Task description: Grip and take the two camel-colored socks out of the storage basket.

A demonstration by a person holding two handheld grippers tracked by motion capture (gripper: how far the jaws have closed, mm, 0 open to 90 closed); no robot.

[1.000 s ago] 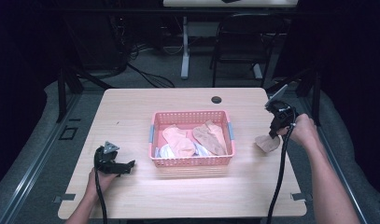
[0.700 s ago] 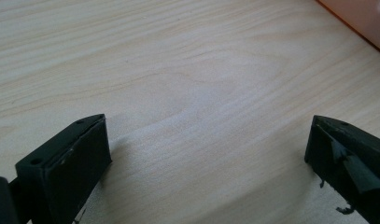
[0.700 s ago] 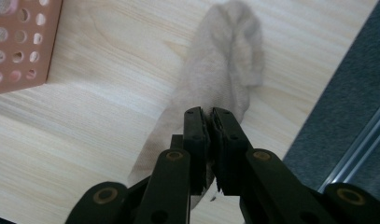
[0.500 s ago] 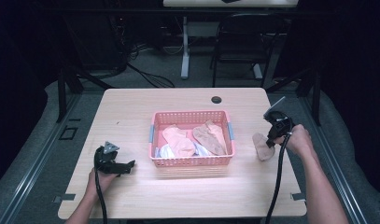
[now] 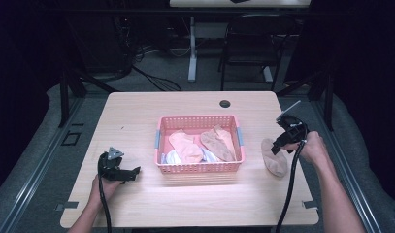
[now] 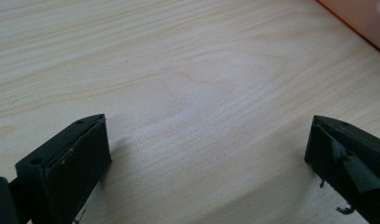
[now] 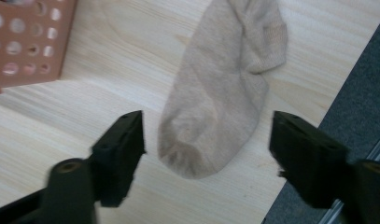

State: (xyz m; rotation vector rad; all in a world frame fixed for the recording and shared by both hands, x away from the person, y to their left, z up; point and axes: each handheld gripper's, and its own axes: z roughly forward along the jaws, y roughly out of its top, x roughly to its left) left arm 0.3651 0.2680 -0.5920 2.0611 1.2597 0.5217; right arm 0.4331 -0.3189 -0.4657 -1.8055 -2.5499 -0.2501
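A beige sock (image 5: 274,158) (image 7: 225,93) lies flat on the wooden table (image 5: 146,109), right of a pink basket (image 5: 197,118). My right gripper (image 5: 278,144) (image 7: 208,135) hovers just over the sock's toe end. Its jaws have just been opening, and the sock lies between them, free of both pads. The basket holds a pink sock (image 5: 185,145), a tan sock (image 5: 217,143) and something white (image 5: 172,156). My left gripper (image 5: 133,172) (image 6: 206,135) rests on the table left of the basket, open over bare wood.
The basket's corner (image 7: 29,42) sits close to the left of my right gripper. The table's right edge and the dark floor (image 7: 355,93) run just beside the sock. A round black grommet (image 5: 225,104) sits near the table's far edge.
The right gripper came down toward the table with the sock, then its jaws opened and let the sock go onto the wood. The left gripper has stayed put.
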